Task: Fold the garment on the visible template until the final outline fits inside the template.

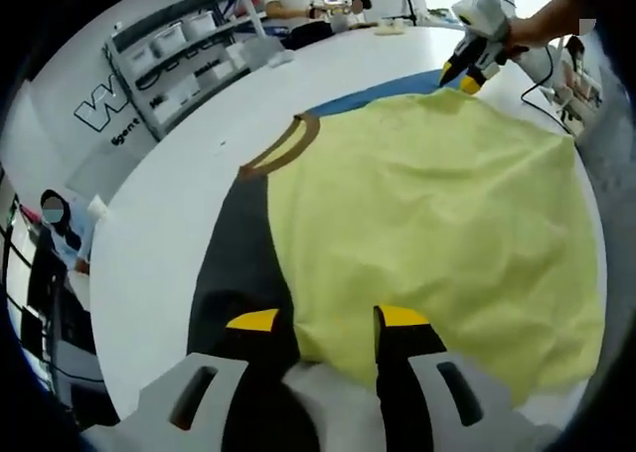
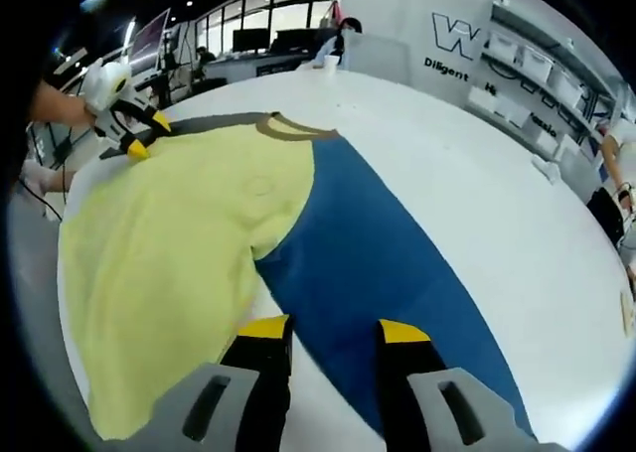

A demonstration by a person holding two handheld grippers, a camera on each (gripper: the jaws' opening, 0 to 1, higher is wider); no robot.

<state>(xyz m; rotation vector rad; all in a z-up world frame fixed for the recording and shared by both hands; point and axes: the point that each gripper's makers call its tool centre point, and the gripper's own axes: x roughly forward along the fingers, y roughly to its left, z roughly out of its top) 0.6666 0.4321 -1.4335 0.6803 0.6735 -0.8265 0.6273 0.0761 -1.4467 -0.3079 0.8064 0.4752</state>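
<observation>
A pale yellow garment (image 1: 437, 204) with a brown collar (image 1: 283, 149) lies spread on a template with a black part (image 1: 234, 263) and a blue part (image 1: 368, 94). My left gripper (image 1: 328, 318) is open at the near hem, one jaw over the cloth, the other over the black. My right gripper (image 1: 465, 77), held in a hand, sits at the far edge. In the right gripper view the garment (image 2: 169, 253) lies left of the blue band (image 2: 378, 253). The right gripper (image 2: 333, 328) is open over blue and white. The left gripper (image 2: 147, 137) is at the far corner.
The round white table (image 1: 169, 204) extends beyond the template on all sides. Shelves with bins (image 1: 179, 55) line the wall behind. People sit at a far table (image 1: 298, 0). Cables (image 1: 556, 84) lie near the table's edge. More shelves (image 2: 527, 55) stand at the right.
</observation>
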